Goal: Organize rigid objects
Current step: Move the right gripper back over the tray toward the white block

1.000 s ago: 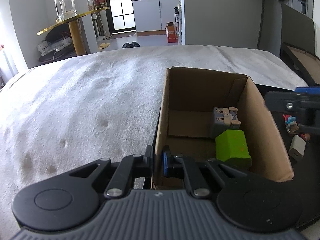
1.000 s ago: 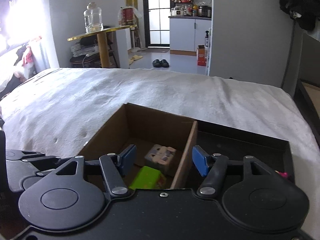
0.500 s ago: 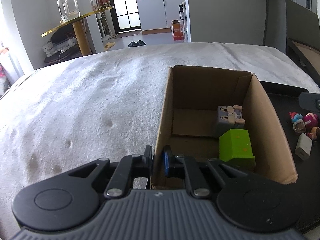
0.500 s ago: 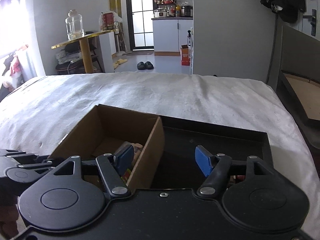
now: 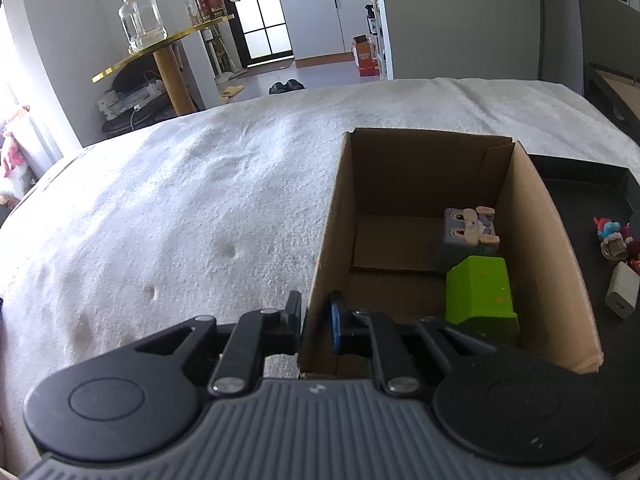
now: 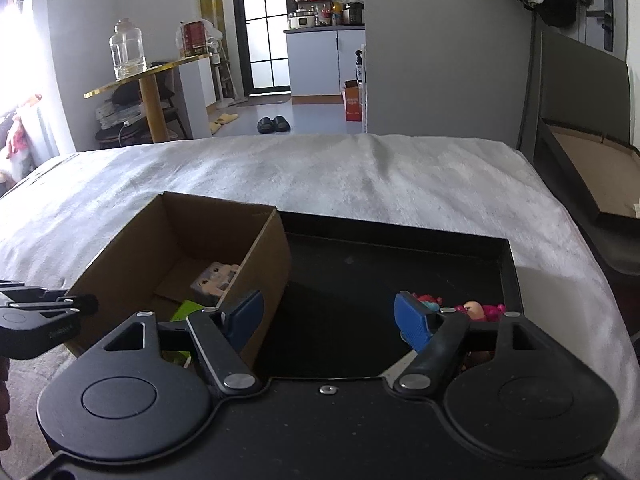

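The cardboard box [image 5: 532, 240] sits on the white blanket [image 5: 180, 220], its right wall against the black tray [image 6: 400, 248]. Inside it, toward the right wall, a green block [image 5: 478, 294] lies just in front of a grey cube toy with a rabbit face [image 5: 468, 230]. The left gripper [image 5: 316, 316] is clenched on the box's near left wall. The right gripper [image 6: 328, 316] hangs released over the tray, where small figurines [image 6: 476, 308] and a white charger [image 5: 622, 294] lie at the right side
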Demonstrator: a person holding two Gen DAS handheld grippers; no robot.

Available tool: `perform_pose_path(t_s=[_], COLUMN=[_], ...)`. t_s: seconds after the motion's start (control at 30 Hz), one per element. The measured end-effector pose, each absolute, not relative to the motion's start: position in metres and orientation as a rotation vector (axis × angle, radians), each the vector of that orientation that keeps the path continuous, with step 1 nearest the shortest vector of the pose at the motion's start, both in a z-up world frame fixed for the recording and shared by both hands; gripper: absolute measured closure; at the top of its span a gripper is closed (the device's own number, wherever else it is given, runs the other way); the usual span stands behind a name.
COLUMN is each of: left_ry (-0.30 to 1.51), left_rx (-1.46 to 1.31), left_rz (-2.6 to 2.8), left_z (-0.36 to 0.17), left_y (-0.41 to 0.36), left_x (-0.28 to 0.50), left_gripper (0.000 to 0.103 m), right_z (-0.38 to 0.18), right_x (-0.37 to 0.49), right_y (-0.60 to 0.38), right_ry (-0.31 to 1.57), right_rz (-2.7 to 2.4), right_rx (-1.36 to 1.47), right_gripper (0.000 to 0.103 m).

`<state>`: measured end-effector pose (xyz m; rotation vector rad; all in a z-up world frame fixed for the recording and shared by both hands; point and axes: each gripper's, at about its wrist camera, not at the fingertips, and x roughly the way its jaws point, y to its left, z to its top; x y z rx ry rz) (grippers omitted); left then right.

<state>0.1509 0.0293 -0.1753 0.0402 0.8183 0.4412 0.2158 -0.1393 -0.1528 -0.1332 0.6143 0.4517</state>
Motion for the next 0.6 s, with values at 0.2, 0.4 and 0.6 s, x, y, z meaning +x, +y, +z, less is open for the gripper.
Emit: perform_pose_path(t_s=[0.2,0.4,0.6], left_ry=[0.825,0.832,0.84], left_rx=[0.086,0.113,0.125], left_rz=[0.474,0.491,0.497], left_z=[-0.176,-0.177,-0.177], left_y=[0.022,0.016,0.017], left_x=[0.157,0.161,0.162], left_gripper=[0.088,0.088,0.087], right_z=[-0.165,-0.182,-0.204], right_x=[0.224,0.232,0.241], right_y=[-0.148,-0.162,-0.171], right_ry=[0.65,0.701,0.769], right_rz=[0.408,0.343,0.291], right_rx=[-0.144,-0.134,-0.132], right_gripper=[0.03,0.03,0.03])
